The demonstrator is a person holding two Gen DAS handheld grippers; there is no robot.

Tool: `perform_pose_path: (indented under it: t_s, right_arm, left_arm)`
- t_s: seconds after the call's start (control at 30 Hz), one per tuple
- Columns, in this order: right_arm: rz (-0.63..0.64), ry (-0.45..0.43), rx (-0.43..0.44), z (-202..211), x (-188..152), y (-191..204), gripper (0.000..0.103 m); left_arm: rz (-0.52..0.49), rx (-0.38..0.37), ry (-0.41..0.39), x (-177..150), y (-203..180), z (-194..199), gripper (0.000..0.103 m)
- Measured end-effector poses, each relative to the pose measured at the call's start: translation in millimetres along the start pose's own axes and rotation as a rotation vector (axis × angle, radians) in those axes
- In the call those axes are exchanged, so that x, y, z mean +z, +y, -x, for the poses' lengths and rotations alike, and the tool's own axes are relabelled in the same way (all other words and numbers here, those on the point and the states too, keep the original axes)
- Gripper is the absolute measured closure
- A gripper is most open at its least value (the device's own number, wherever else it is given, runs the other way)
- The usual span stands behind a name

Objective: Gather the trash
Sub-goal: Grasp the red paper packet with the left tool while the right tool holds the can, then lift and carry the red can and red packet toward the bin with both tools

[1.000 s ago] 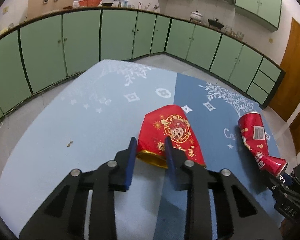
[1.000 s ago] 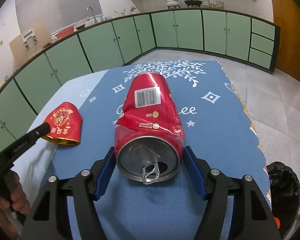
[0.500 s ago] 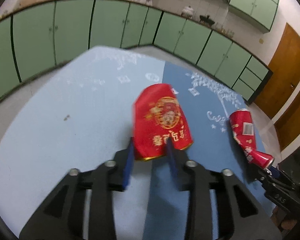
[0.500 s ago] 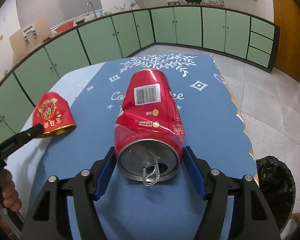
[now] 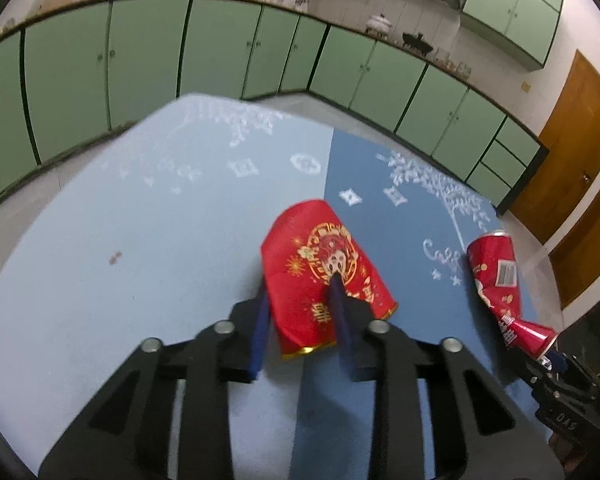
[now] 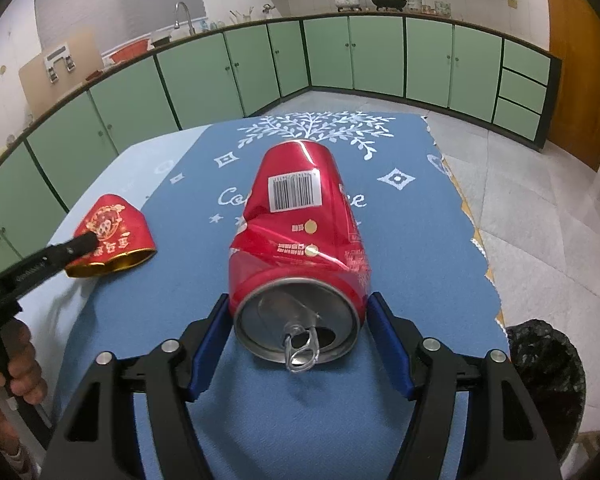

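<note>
**Worktop inventory: two crushed red items, each between the fingers of a claw**

- Left claw (image 5: 300,316): narrow, clamped on the flattened red paper cup (image 5: 320,272). One blue finger sits on the cup's printed face, the other at its left edge. The right wrist view shows the cup's gold-lined open mouth toward the claw.
- Flattened red paper cup: red with gold emblem and characters, squashed flat. It is over the seam where the pale blue half of the worktop (image 5: 140,240) meets the dark blue half. Whether it touches the cloth or is lifted off it cannot be told.
- Right claw (image 6: 298,340): wide, fingers bracketing the top end of the dented red can (image 6: 300,232). Blue pads lie just beside the rim on both sides; firm contact cannot be confirmed.
- Dented red can: on its side on the dark blue cloth, pull-tab end facing the claw, barcode uppermost.
- Black bin (image 6: 548,368): on the floor beside the worktop's right edge, lined with a dark bag.
- Green cabinets (image 6: 356,56): along the far walls.
</note>
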State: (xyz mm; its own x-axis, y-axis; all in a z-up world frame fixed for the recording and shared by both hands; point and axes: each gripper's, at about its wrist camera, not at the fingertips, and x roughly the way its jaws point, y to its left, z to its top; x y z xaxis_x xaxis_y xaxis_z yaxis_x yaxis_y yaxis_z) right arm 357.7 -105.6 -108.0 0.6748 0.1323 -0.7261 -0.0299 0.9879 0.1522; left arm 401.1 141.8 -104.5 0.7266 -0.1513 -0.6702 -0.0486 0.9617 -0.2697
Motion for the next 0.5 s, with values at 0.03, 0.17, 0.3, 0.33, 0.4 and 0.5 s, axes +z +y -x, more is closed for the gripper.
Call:
perform_pose_path:
  t_s: [0.03,0.17,0.3,0.33,0.4,0.5]
  right_arm:
    - [-0.001,-0.004,-0.002,1,1,0,0.029]
    - [0.007,-0.016,-0.002,4,9,1,0.018]
    - [0.003,-0.007,0.016,-1,23,2,0.014]
    - [0.006,0.0,0.009,-5,27,3,0.013]
    - [0.003,0.022,0.006,-17,35,5,0.013]
    - [-0.02,0.04,0.006,-31,39,6,0.014]
  left_arm:
    - [-0.007,-0.001,-0.018,1,-3,4,0.084]
    - [-0.046,0.008,-0.09,3,-14,25,0.091]
    - [-0.043,-0.008,-0.112,4,-17,35,0.095]
    - [-0.042,-0.01,-0.113,3,-17,35,0.095]
    - [-0.037,-0.012,-0.115,1,-15,35,0.095]
    - [-0.051,-0.012,-0.119,0,-16,35,0.095]
